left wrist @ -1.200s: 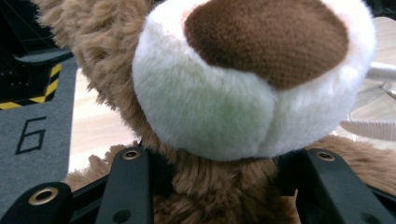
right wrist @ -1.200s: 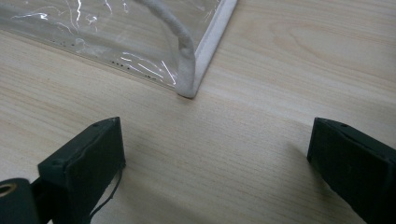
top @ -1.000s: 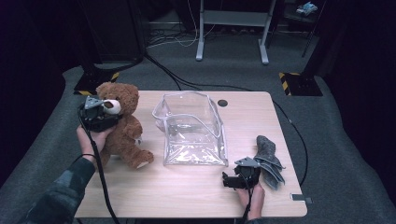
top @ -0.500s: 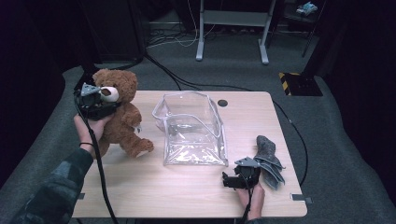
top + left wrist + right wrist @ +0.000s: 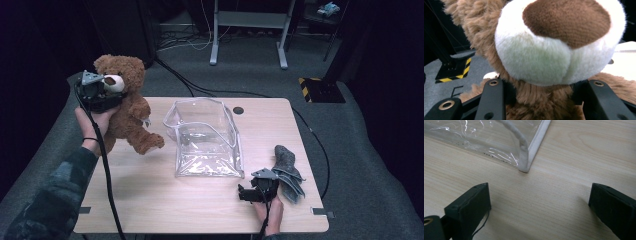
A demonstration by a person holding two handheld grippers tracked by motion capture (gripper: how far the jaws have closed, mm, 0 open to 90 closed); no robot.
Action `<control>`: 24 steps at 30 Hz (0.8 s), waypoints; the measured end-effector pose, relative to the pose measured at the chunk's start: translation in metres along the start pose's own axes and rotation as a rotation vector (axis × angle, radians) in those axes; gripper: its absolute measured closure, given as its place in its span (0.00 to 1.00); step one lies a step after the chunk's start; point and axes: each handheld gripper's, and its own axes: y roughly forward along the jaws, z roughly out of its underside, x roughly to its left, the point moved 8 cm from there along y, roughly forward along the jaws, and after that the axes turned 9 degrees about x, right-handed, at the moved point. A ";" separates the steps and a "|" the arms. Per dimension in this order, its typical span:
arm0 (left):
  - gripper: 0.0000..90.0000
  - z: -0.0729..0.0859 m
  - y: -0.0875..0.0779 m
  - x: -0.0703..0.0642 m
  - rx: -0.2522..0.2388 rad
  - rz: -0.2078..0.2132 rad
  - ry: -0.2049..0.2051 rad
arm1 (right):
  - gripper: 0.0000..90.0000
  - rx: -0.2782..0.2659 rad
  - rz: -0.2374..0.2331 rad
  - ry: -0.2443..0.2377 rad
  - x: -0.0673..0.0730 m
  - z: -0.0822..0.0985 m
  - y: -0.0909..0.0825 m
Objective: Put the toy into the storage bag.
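Above table (image 5: pixel 150 200), left gripper (image 5: pixel 102 92) clamps teddy bear (image 5: pixel 131 107).

The high view looks forward and down over the whole worktop (image 5: pixel 150 200) from above the person's side. The left gripper view sits tight against the teddy bear (image 5: pixel 559 45). The right gripper view skims low over the worktop toward the clear bag (image 5: pixel 486 142), whose corner also shows from above.

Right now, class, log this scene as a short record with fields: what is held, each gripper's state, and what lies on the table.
held: brown plush teddy bear, lifted off the table
left gripper: shut on the bear's neck
right gripper: open, resting on the light wooden table
table centre: clear plastic pouch with white trim, open
beside right gripper: grey crumpled cloth
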 end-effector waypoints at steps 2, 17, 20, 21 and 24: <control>0.59 -0.008 -0.002 -0.001 -0.009 -0.003 0.003 | 0.04 0.000 0.000 0.000 0.000 0.000 0.000; 0.59 -0.048 -0.005 0.000 -0.043 -0.027 -0.006 | 0.04 0.000 0.000 0.000 0.000 0.000 0.000; 0.59 -0.056 -0.005 0.000 -0.048 -0.032 -0.011 | 0.04 0.000 0.000 0.000 0.000 0.000 0.000; 0.59 -0.059 -0.005 -0.001 -0.053 -0.034 -0.011 | 0.04 -0.001 0.000 -0.004 0.000 0.000 0.000; 0.59 -0.067 -0.004 -0.003 -0.057 -0.038 -0.009 | 0.04 0.000 0.000 0.000 0.000 0.000 0.000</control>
